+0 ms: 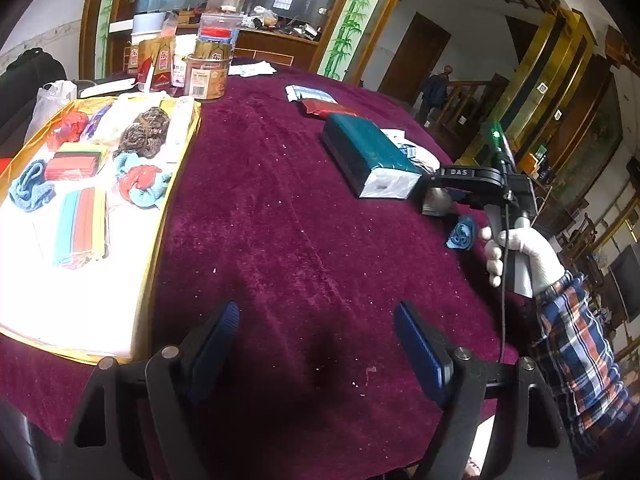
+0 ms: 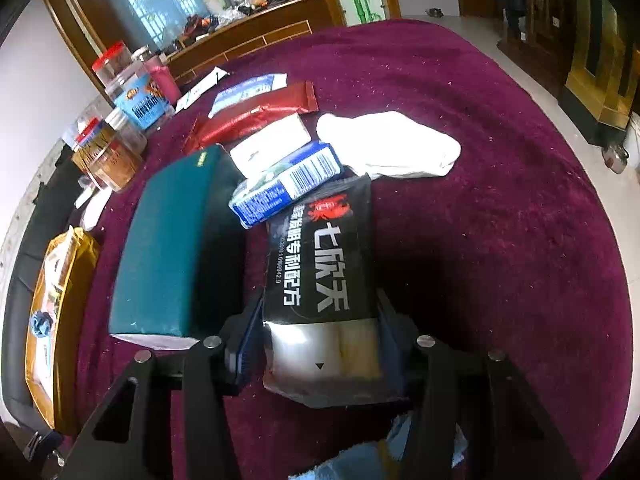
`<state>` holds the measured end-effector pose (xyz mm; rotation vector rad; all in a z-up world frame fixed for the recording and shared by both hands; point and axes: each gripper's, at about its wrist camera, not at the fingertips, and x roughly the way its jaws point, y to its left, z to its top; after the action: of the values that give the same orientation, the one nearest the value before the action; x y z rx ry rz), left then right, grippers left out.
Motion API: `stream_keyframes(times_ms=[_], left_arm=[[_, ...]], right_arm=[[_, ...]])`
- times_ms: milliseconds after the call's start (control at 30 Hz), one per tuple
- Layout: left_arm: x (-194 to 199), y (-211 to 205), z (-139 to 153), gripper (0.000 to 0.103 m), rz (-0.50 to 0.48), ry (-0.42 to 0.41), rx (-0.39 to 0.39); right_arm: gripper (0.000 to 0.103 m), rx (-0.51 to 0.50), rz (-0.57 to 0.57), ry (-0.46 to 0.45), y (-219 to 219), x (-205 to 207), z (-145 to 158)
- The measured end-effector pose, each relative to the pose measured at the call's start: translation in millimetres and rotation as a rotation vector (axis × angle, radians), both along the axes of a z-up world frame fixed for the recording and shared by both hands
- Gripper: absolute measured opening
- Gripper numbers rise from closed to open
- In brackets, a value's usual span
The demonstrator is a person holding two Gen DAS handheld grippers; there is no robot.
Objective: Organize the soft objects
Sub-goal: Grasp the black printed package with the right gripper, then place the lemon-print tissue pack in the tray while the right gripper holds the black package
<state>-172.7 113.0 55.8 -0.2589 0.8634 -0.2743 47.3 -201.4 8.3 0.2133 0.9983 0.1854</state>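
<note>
1. A yellow-rimmed tray of soft cloths is seen at the left of the table.
2. The left claw is held wide over bare cloth, nothing between.
3. The black packet is clamped by the right claw, apparently lying on the table beside a teal pack.

The left gripper is matte black, its two fingers faced with ribbed blue pads and pinned by round silver screws just behind the pads. The right gripper is built alike: black angular arms with slot cut-outs, dark blue pads and silver screws behind them. From the left wrist view its body bears white lettering and a green light, with a thin black cable hanging behind. The right hand wears a white knit glove and a blue, white and orange plaid sleeve.
</note>
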Motion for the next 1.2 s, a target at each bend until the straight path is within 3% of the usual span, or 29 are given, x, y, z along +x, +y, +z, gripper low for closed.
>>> stream_keyframes(times_ms=[333,633,800,1000,1200], left_arm=[[14,-10,6,0.083,-0.051,-0.012,0.021],[73,-59,38,0.083,-0.150,-0.054,0.063],[127,-100,49,0.083,-0.212,-0.048,0.096],[214,-160,43,0.083,-0.320,-0.029,0.200],[305,-186,20,0.083,-0.337,0.077,0.205]], right_arm=[[0.048,0.158,0.010,-0.096,-22,-32,28],[0.048,0.262,-0.043,-0.191,-49,-27,30],[0.049,0.391,-0.096,-0.212,-81,-31,20],[0.050,0.537,-0.161,-0.221,-109,-34,14],[0.050,0.545,-0.140,-0.218,-105,-34,17]])
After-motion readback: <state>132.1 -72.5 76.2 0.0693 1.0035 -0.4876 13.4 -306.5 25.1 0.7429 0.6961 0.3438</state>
